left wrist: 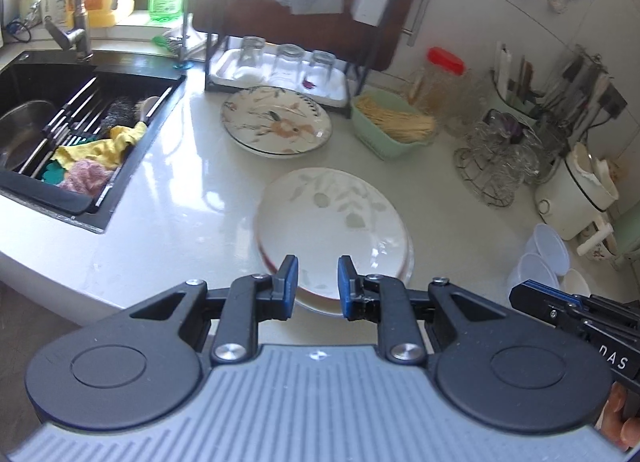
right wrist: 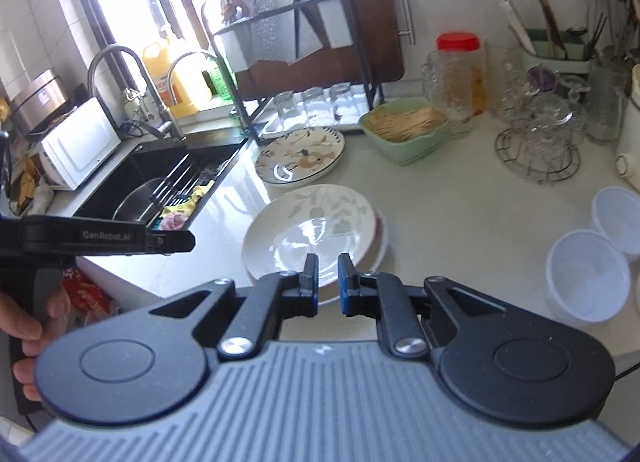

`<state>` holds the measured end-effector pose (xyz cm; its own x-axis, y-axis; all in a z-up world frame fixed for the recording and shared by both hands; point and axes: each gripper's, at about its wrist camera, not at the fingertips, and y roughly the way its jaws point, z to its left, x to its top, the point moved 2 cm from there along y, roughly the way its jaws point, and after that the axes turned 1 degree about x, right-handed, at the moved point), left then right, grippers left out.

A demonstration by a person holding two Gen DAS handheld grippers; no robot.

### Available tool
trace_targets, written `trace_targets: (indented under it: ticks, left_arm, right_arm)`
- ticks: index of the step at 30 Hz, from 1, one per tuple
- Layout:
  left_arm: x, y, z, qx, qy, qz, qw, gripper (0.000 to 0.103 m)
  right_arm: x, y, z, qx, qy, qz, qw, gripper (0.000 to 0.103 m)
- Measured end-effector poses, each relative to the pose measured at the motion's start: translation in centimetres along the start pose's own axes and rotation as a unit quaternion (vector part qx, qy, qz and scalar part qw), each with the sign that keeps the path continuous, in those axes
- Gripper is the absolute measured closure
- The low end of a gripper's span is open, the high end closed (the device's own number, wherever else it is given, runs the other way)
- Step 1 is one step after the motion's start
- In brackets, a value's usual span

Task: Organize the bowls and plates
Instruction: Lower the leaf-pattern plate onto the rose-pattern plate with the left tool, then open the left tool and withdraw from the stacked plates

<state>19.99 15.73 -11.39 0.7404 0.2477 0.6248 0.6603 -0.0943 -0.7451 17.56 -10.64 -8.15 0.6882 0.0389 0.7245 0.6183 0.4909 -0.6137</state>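
Left gripper (left wrist: pixel 318 282): left wrist view; released, jaws apart, nothing between them, hovering above near rim of white leaf plate (left wrist: pixel 332 221).
Plate stack: leaf plate sits on a red-rimmed plate (left wrist: pixel 267 258), just ahead of fingers, close to counter edge (left wrist: pixel 72 262).
Floral plate (left wrist: pixel 277 122): further ahead, apart from stack, near drying rack (left wrist: pixel 280 73).
Risk: a nudge on the near rim could slide the stack; glossy glaze may slip from pads.
Right gripper (right wrist: pixel 328 282): right wrist view; jaws parted narrowly, gripping nothing, over the stack's near rim.
Plastic bowls (right wrist: pixel 586 276): right of fingers, light, easily knocked.
Risk: both grippers crowd one rim, collision likely.
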Motion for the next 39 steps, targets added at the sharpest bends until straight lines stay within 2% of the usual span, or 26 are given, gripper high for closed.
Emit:
trace_targets:
  ticks: [9,15,24,27,39]
  left_arm:
    - [3.1,0.7,3.8,-0.003,0.006,-0.007,1.0000,0.075]
    - [4.8,1.7,5.3,-0.012,0.022,-0.015,0.9996,0.075]
    - [7.1,3.9,7.7,-0.017,0.019,-0.002,0.9997,0.072]
    - [8.3,4.6,8.5,-0.019,0.025,-0.002,0.9995,0.065]
    - [13.2,9.5,10.6,-0.026,0.060,0.016,0.9977,0.057]
  right_arm:
    - [1.1,3.1,4.0,0.005,-0.015,0.011,1.000,0.090]
    - [3.1,3.8,4.9,-0.006,-0.039,0.004,0.999,0.090]
    - [3.4,8.5,4.1,-0.002,0.043,0.018,0.999,0.090]
    - [3.9,10.0,4.3,-0.005,0.058,0.022,0.998,0.089]
    - [6.2,15.1,4.7,-0.039,0.093,0.026,0.995,0.090]
